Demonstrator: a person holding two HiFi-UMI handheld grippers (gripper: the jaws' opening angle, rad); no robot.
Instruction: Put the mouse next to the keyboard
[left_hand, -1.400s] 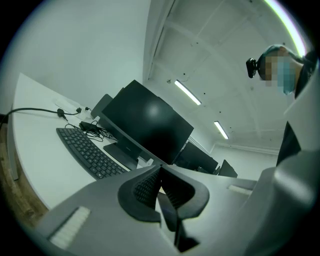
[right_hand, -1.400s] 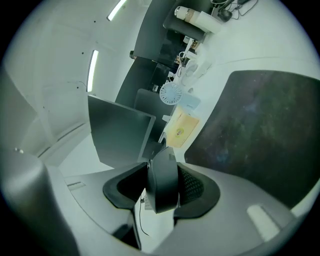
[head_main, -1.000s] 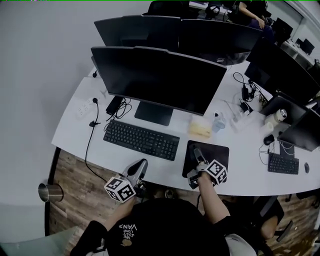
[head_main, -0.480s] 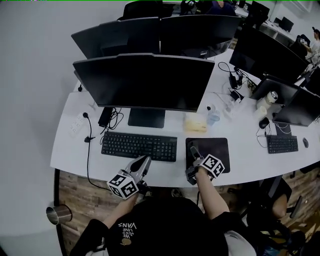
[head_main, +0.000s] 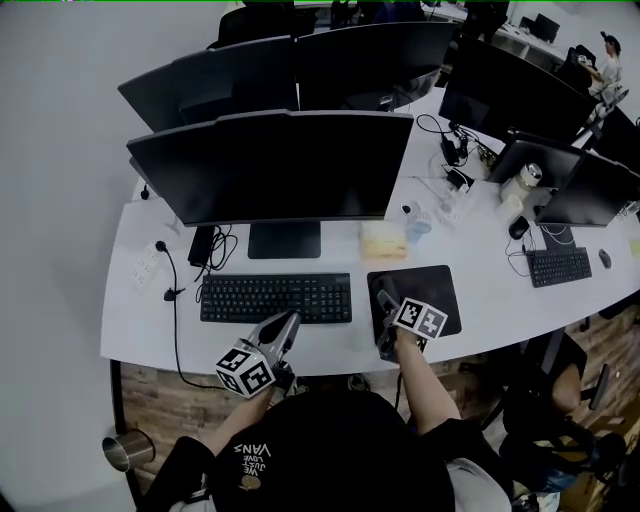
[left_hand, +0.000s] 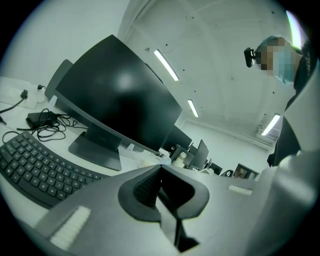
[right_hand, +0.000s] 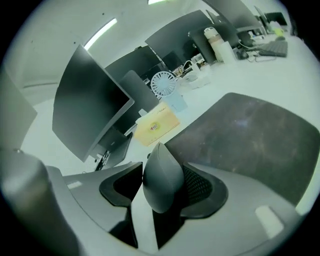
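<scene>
Open-plan office, pale walls and strip lights (left_hand: 166, 65) on a white ceiling. A long white curved desk (head_main: 480, 322) runs left to right over a wood-plank floor (head_main: 165, 385), where a metal cup (head_main: 128, 452) stands at the near left. Rows of dark monitors fill the far side of the desk. The nearest monitor (head_main: 270, 170) stands on a flat foot, with a black keyboard (head_main: 275, 298) in front of it. A white power strip (head_main: 150, 262) and black cables lie at the far left. Just right of the keyboard lies a dark mouse pad (head_main: 440, 288), and beyond its far left corner sits a yellow box (head_main: 385, 243). A small white fan (right_hand: 163, 83) and a bottle (right_hand: 218, 44) stand farther back. Another keyboard (head_main: 558, 266) lies well off to the right.

The left gripper (head_main: 291, 320) hangs over the near edge of the desk, just in front of the keyboard's right half. Its jaws are pressed together with nothing between them.

The right gripper (head_main: 385, 303) points down at the left part of the mouse pad. The grey mouse (right_hand: 161, 182) stands tilted between its jaws. These jaws have just been opening and now stand wide, with a dark gap showing on the mouse's left side. Whether the mouse rests on the pad cannot be made out.
</scene>
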